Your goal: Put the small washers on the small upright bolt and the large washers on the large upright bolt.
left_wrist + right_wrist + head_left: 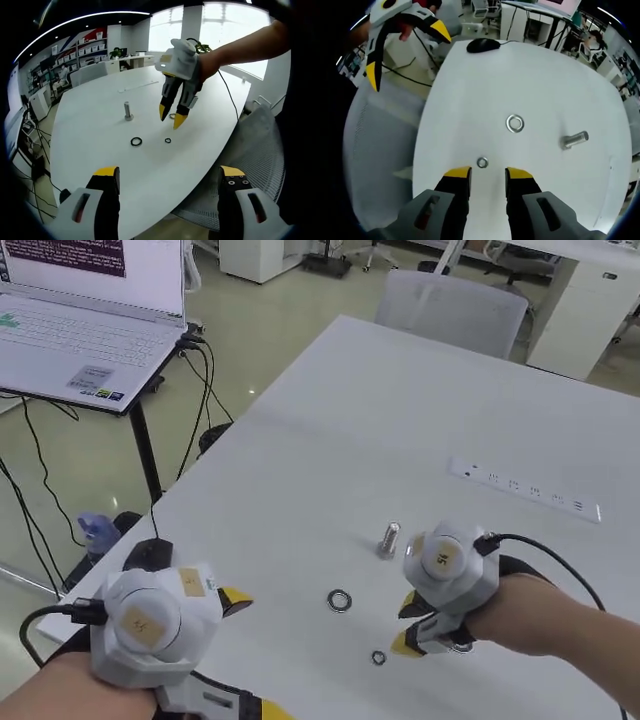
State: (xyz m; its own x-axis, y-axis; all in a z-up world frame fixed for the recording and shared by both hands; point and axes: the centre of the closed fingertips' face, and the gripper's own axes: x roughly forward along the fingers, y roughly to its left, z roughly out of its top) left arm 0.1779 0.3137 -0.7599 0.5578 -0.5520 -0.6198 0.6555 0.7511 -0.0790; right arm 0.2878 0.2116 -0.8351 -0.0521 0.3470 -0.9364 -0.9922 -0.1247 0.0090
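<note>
the right gripper (488, 174) has its jaws a little apart and grips nothing. the small washer (482, 162) lies flat on the white table (535, 75) just ahead of the gap between those jaws, and whether it touches a tip is hard to tell. farther ahead, slightly toward the right-hand jaw, lies the large washer (515, 123). beyond it on the same side stands the upright bolt (575, 139); it looks tipped over there because that view is rolled. whether it is the small or the large bolt cannot be told. a dark mouse (483, 45) sits far ahead at the table's edge.

the left gripper (169, 174) has its jaws spread wide and empty at the near edge of the table, well short of both washers and the bolt, which lie ahead between the lines of its two jaws. in the left gripper view a third ring (172, 116) shows partly behind the right gripper's jaws, and its size is unclear. in the head view the bottom edge cuts off one jaw of the left gripper.
</note>
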